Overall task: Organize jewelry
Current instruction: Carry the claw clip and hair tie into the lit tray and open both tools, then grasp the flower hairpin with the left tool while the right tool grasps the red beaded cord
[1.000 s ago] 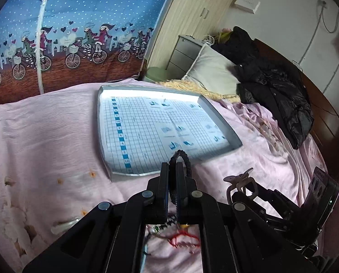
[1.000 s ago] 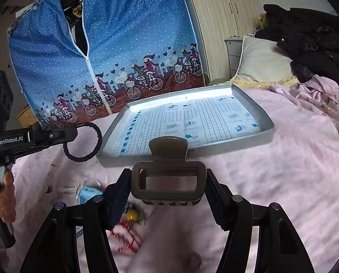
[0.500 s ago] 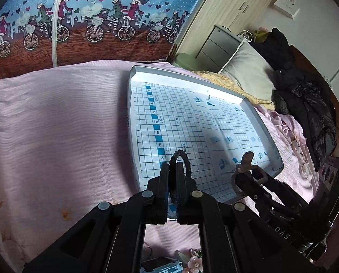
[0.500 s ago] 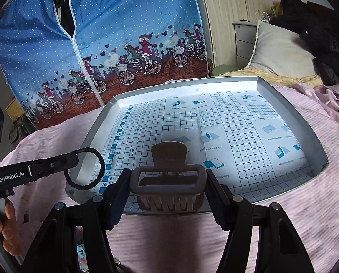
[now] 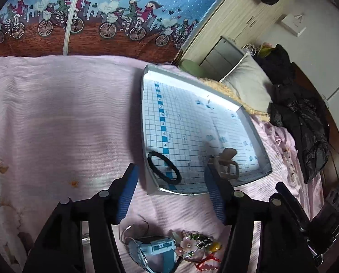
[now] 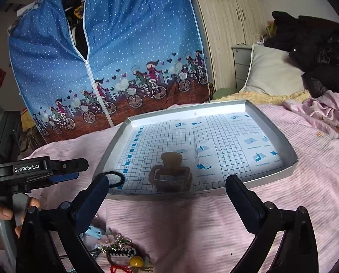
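Note:
A silver tray (image 5: 144, 116) (image 6: 268, 180) lined with blue grid paper lies on the pink bedspread. A black hair tie (image 5: 163, 167) (image 6: 117, 177) lies flat in its near left corner, partly hidden by a finger in the right wrist view. A brown claw clip (image 5: 226, 161) (image 6: 169, 175) rests near the tray's front edge. My left gripper (image 5: 170, 193) (image 6: 78, 170) is open just in front of the hair tie, holding nothing. My right gripper (image 6: 167, 195) is open around the clip's near side, apart from it.
A pile of jewelry (image 5: 185, 248) (image 6: 121, 252) with a flower piece, a red string and a blue watch lies on the bedspread under the grippers. A pillow (image 6: 271, 70) and black coats (image 5: 306, 118) lie beyond the tray. A blue fabric wardrobe (image 6: 124, 45) stands behind.
Both grippers opened. The hair tie dropped from the left gripper into the tray's near left corner, and the claw clip left the right gripper and now sits in the tray.

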`<state>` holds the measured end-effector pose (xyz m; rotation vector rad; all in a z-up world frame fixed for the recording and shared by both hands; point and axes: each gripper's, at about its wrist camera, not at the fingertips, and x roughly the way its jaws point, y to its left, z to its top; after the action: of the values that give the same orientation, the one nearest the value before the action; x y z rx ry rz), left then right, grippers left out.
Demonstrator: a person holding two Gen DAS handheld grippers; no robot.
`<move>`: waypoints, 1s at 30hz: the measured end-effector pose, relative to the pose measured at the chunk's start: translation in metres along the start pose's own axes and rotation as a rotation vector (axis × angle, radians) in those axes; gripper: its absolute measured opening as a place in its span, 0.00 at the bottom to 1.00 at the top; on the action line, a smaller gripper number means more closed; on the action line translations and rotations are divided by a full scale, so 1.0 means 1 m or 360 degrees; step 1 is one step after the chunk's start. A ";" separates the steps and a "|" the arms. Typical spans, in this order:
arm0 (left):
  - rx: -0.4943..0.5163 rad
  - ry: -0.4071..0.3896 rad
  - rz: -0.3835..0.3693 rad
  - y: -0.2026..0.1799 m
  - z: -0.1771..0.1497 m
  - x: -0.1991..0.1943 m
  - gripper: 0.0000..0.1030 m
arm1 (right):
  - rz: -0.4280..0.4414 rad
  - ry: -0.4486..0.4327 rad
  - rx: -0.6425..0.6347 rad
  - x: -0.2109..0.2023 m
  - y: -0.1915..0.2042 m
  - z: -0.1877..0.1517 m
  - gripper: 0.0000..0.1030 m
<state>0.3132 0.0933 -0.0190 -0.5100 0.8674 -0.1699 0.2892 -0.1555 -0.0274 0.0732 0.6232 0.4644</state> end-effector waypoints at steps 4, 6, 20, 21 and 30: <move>0.0135 -0.0058 -0.0018 -0.025 -0.017 -0.032 0.75 | 0.0008 -0.0117 0.0004 -0.041 0.004 -0.005 1.00; 0.0220 -0.0141 -0.0034 -0.040 -0.029 -0.052 0.95 | 0.0015 -0.0189 -0.0006 -0.063 0.006 -0.009 1.00; 0.0671 -0.0584 -0.0009 -0.094 -0.145 -0.167 0.98 | 0.0041 -0.0228 -0.0007 -0.194 0.015 -0.074 1.00; 0.0666 -0.0574 -0.0028 -0.092 -0.151 -0.171 0.98 | 0.0046 -0.0216 -0.0001 -0.204 0.015 -0.080 1.00; 0.0611 -0.0490 -0.0134 -0.080 -0.180 -0.203 0.98 | -0.0073 -0.0211 -0.0074 -0.291 0.012 -0.088 1.00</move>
<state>0.0502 0.0294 0.0626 -0.2040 0.4953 -0.3188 0.0262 -0.2786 0.0621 0.0451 0.4831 0.4258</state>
